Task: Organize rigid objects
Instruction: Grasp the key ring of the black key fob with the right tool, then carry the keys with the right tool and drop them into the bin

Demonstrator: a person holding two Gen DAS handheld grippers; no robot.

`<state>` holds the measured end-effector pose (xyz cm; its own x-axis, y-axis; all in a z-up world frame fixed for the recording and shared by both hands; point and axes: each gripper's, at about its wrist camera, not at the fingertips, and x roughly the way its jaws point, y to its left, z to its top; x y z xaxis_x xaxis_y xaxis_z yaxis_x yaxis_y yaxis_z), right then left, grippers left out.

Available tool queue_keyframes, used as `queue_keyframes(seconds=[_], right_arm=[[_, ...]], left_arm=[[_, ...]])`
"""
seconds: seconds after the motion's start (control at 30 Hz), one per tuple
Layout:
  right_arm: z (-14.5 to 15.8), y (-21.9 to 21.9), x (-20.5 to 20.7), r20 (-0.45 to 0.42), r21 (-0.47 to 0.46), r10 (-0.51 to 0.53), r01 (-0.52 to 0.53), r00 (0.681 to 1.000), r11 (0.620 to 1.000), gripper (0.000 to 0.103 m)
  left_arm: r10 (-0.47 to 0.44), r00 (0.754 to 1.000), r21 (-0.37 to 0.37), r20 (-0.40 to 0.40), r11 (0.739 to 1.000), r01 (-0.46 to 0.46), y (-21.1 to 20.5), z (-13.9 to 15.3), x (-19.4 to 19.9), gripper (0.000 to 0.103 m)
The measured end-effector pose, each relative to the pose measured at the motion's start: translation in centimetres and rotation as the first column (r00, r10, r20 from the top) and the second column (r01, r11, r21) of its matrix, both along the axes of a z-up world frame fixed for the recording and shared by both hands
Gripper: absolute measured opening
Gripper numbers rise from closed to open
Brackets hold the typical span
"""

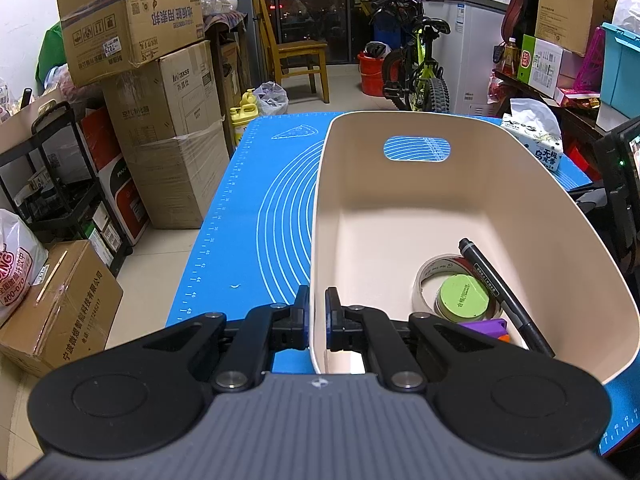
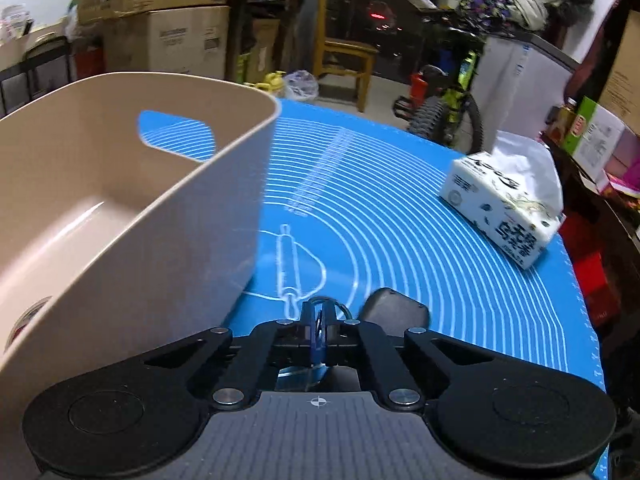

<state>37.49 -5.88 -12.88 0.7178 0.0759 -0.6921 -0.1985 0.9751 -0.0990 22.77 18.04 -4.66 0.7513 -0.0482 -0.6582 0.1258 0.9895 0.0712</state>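
A beige plastic bin (image 1: 360,128) stands on the blue mat (image 1: 256,184). My left gripper (image 1: 318,320) is shut on the bin's near left wall, one finger outside and one inside. In the bin lie a clear tape roll (image 1: 430,276), a green round tin (image 1: 462,296), a black marker (image 1: 504,296) and a purple and orange piece (image 1: 490,328). In the right wrist view the bin (image 2: 132,248) is at the left. My right gripper (image 2: 320,320) is shut on a thin dark looped object with a clear part, beside a dark rounded object (image 2: 394,308).
A tissue pack (image 2: 508,208) lies at the mat's right edge, also seen in the left wrist view (image 1: 534,140). Stacked cardboard boxes (image 1: 160,120) stand left of the table. A wooden chair (image 1: 296,56) and a bicycle (image 1: 416,68) stand beyond the far edge.
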Motion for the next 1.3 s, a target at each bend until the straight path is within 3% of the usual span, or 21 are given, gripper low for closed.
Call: queue_keyframes(seconds=[0.3, 0.53, 0.77, 0.97, 1.13, 1.3], right_arm=[[-1.1, -1.1, 0.9, -0.074, 0.068, -0.039, 0.044, 0.997, 0.997, 0.02], [-0.6, -0.6, 0.5, -0.061, 0.06, -0.045, 0.049, 0.997, 0.997, 0.013], [2.7, -1.8, -0.4, -0.02, 0.092, -0.105, 0.107, 0.994, 0.99, 0.013], [7.3, -2.9, -2.4, 0.069, 0.15, -0.165, 0.154, 0.984, 0.977, 0.013], [10.6, -2.4, -4.5, 0.137, 0.215, -0.138, 0.107, 0.981, 0.971, 0.013], [12.4, 0.3, -6.5, 0.152, 0.258, -0.029, -0.011, 0.988, 0.966, 0.013]], left_arm=[[0.0, 1.0, 0.003, -0.002, 1.0, 0.0, 0.1, 0.0, 0.0, 0.007], [-0.001, 1.0, 0.005, -0.002, 1.0, 0.001, 0.2, 0.1, 0.0, 0.007], [0.0, 1.0, 0.004, -0.002, 1.0, 0.0, 0.1, 0.1, 0.0, 0.007], [0.001, 1.0, 0.002, -0.003, 1.0, -0.001, 0.1, 0.1, 0.1, 0.007], [0.001, 1.0, 0.002, -0.003, 1.0, -0.001, 0.1, 0.1, 0.1, 0.007], [0.002, 1.0, 0.003, -0.002, 1.0, -0.002, 0.2, 0.1, 0.1, 0.007]])
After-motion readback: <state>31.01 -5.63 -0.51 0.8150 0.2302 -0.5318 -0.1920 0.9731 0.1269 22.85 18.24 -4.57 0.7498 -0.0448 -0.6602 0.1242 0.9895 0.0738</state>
